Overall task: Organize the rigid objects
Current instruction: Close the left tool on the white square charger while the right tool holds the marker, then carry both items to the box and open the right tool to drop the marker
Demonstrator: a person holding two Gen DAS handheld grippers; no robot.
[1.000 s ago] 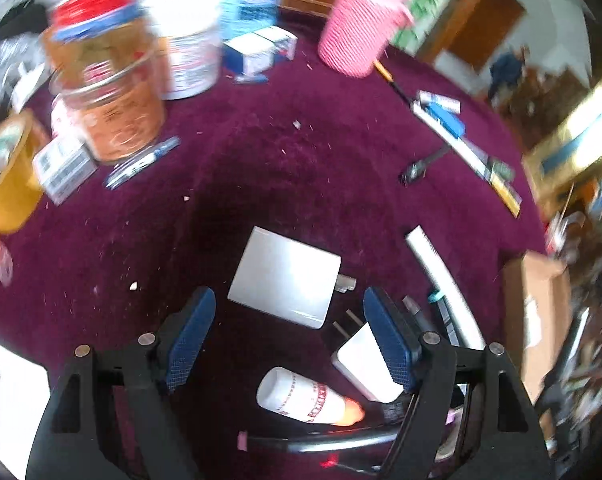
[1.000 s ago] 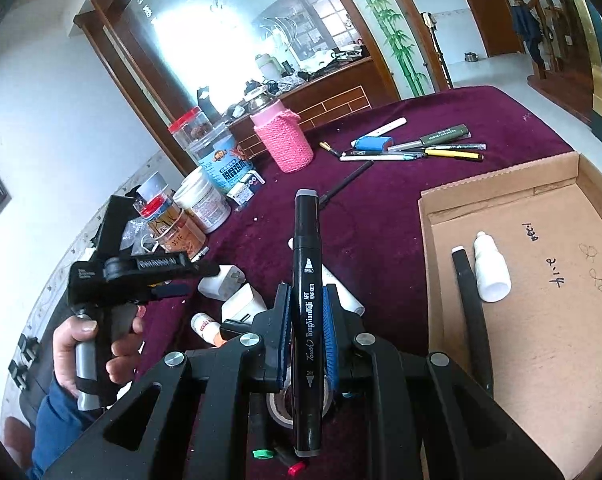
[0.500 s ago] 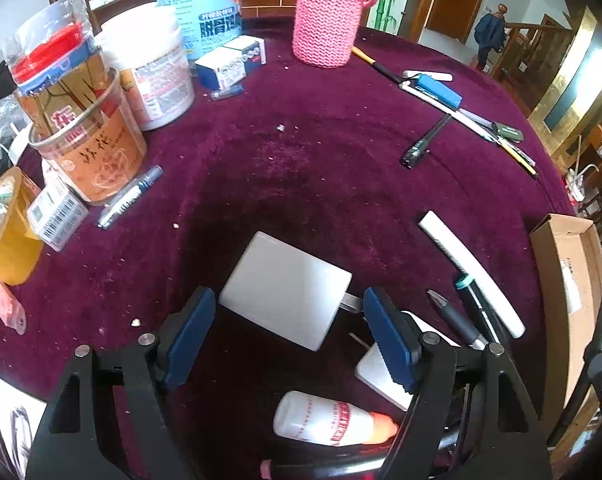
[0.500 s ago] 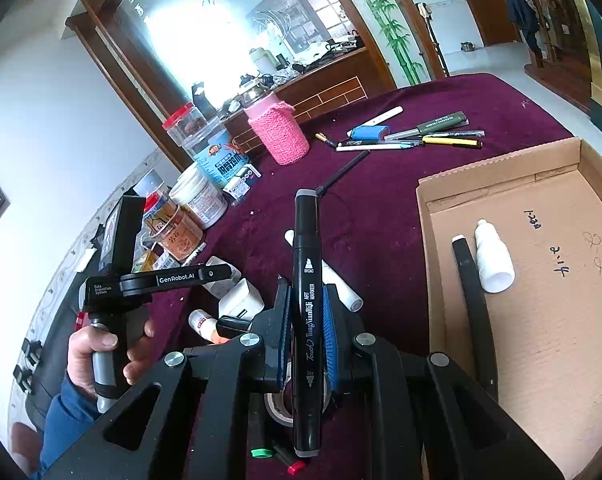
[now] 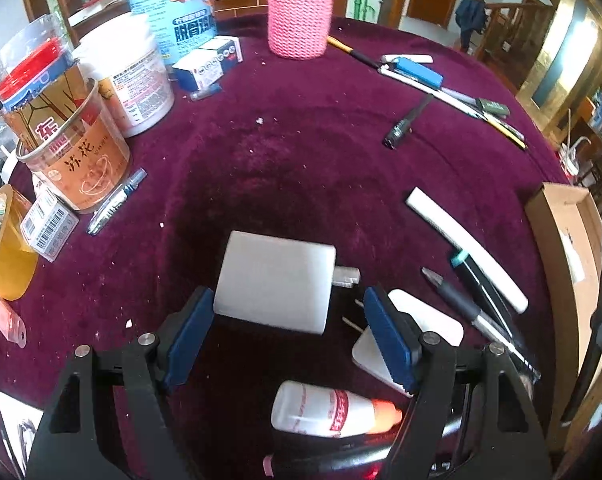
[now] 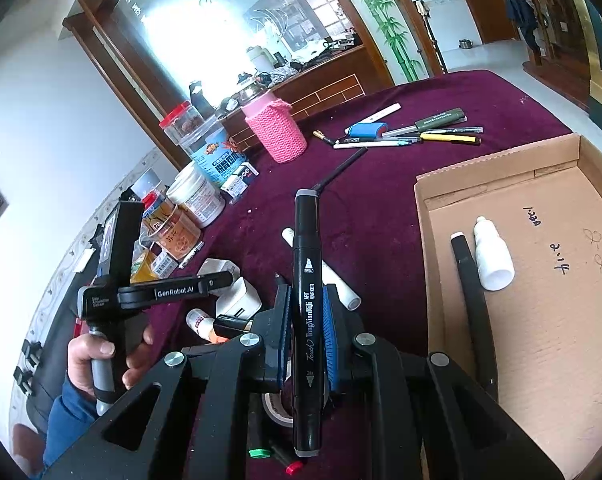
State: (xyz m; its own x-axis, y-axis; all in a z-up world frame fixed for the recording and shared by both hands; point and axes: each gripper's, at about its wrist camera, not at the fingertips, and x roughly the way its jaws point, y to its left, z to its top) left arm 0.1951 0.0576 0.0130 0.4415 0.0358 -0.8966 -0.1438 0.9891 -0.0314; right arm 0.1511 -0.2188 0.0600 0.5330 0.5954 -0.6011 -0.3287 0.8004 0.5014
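My left gripper [image 5: 289, 336] is open, its blue pads either side of a white plug charger [image 5: 275, 280] lying on the purple cloth; the left pad is near or at the charger's corner, the right pad stands clear. A second white charger [image 5: 425, 324] and a small white bottle with an orange tip [image 5: 333, 410] lie just behind it. My right gripper [image 6: 307, 336] is shut on a black art marker [image 6: 307, 292], held above the table left of the cardboard tray [image 6: 541, 320]. The tray holds a black pen [image 6: 471, 292] and a white bottle [image 6: 493, 254].
Jars and tubs [image 5: 73, 152], a tape roll [image 5: 1, 240] and small boxes stand at the left. A pink knitted cup [image 5: 299, 12] stands at the back. Pens [image 5: 453, 92] lie at the back right, a white stick [image 5: 461, 240] and markers [image 5: 477, 304] at the right.
My left gripper has moved forward and down, so the white charger now lies between its pads. My right gripper holds the marker much as before.
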